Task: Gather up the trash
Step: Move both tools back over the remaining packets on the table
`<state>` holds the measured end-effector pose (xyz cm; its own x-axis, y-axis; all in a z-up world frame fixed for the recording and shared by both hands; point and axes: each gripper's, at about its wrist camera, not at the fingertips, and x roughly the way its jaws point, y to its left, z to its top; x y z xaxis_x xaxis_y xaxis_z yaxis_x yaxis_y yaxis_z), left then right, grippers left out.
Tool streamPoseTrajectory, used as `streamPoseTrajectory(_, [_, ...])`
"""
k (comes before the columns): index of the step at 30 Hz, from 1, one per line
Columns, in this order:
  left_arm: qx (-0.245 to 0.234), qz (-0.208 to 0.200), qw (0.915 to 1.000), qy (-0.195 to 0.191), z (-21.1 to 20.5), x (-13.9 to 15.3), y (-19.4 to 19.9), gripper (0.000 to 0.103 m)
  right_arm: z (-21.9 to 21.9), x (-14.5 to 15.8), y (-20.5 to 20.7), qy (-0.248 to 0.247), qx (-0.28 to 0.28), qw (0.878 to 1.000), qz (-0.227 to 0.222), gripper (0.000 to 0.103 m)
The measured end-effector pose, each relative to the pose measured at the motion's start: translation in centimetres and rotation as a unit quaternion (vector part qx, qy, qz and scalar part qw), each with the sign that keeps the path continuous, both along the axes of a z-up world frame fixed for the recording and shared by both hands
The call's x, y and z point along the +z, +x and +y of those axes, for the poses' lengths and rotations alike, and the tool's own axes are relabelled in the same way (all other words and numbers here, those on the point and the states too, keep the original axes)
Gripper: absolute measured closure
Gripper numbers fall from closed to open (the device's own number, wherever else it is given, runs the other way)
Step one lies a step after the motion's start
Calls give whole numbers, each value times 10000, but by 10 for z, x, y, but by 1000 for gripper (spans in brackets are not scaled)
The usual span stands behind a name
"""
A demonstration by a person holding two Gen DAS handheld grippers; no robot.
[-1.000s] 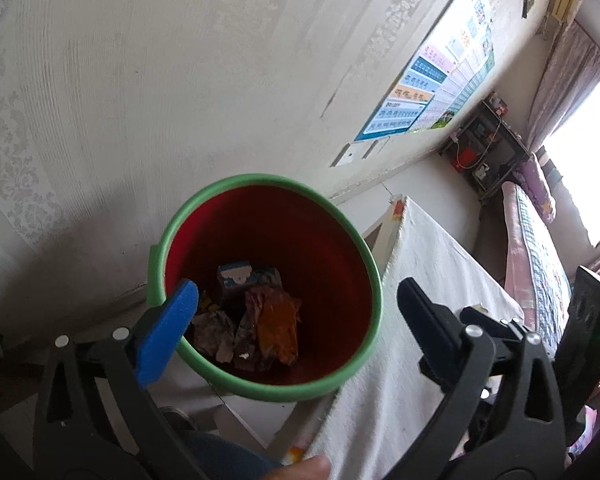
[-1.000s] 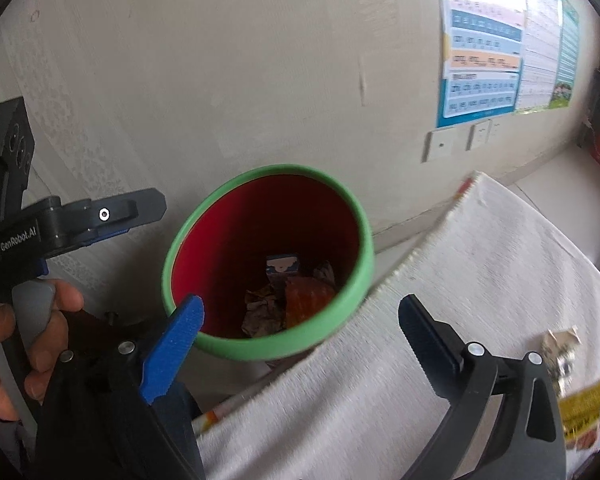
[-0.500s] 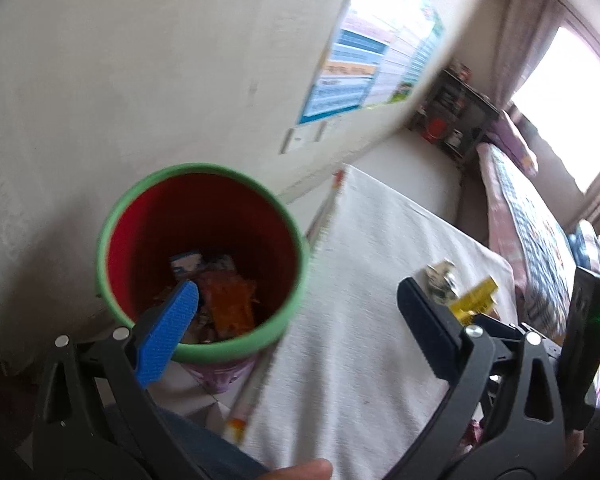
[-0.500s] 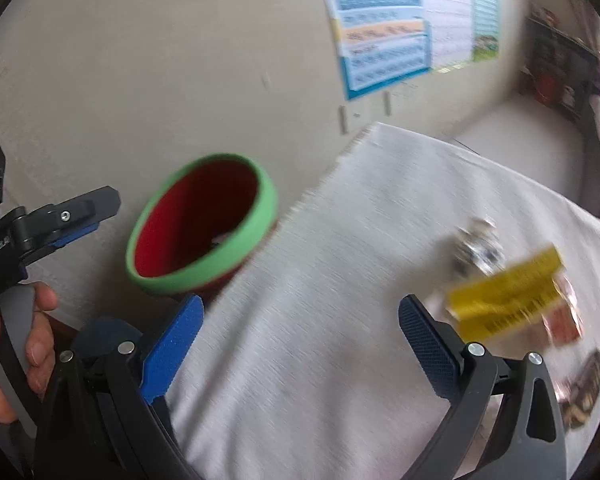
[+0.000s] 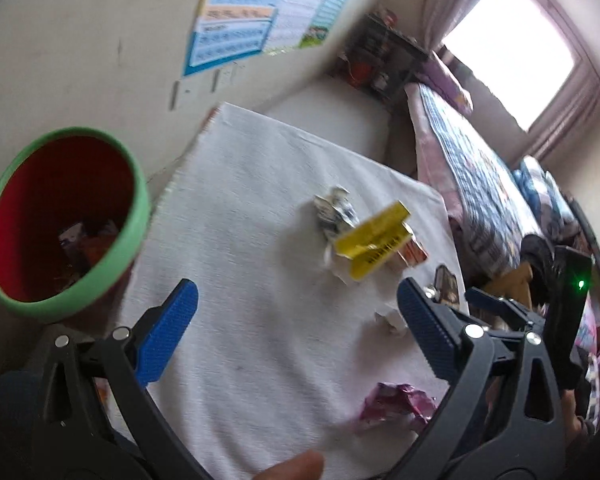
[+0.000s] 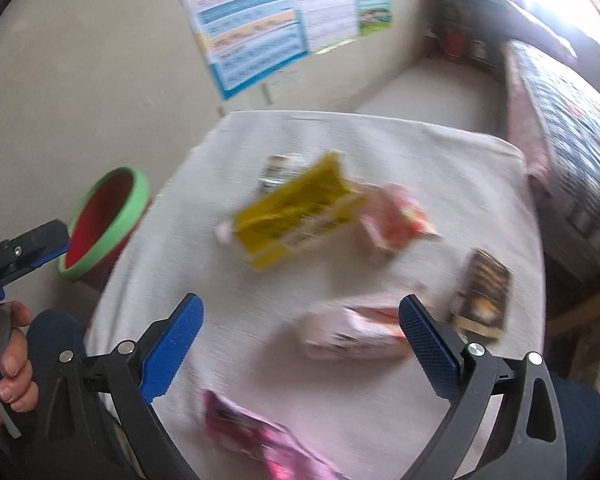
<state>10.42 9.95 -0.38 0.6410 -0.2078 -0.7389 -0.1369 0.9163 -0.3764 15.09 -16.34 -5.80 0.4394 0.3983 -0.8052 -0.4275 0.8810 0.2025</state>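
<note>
A red bin with a green rim (image 5: 62,220) (image 6: 108,220) stands off the table's left edge with wrappers inside. On the white cloth (image 5: 252,280) (image 6: 380,152) lie a yellow wrapper (image 5: 374,242) (image 6: 296,212), crumpled silver paper (image 5: 334,212), a pink-red packet (image 6: 396,224), a brown packet (image 6: 484,292), a pale pink pack (image 6: 352,332) and a magenta wrapper (image 5: 392,404) (image 6: 260,440). My left gripper (image 5: 296,312) is open and holds nothing. My right gripper (image 6: 300,328) hangs open over the pale pink pack, its picture blurred.
A wall with a blue chart (image 5: 260,12) runs behind the table. A bed with a patterned quilt (image 5: 472,184) lies to the right under a bright window (image 5: 508,44). A dark shelf (image 5: 380,60) stands in the far corner. A hand (image 6: 12,352) holds the left gripper's handle.
Both grippers have swung right, away from the bin and over the cloth. The bin has slid to the left edge of both views and the scattered wrappers have come into sight.
</note>
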Motion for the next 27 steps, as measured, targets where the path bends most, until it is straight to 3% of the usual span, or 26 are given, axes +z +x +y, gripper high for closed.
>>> streamPoseTrajectory(11, [-973, 82, 9947, 315, -59, -3, 26, 5, -66, -5, 20, 4, -783, 9968, 130, 8])
streamPoseTrajectory(27, [-1361, 560, 9833, 1067, -94, -29, 79, 5, -102, -35, 52, 21, -1116, 9921, 578, 8])
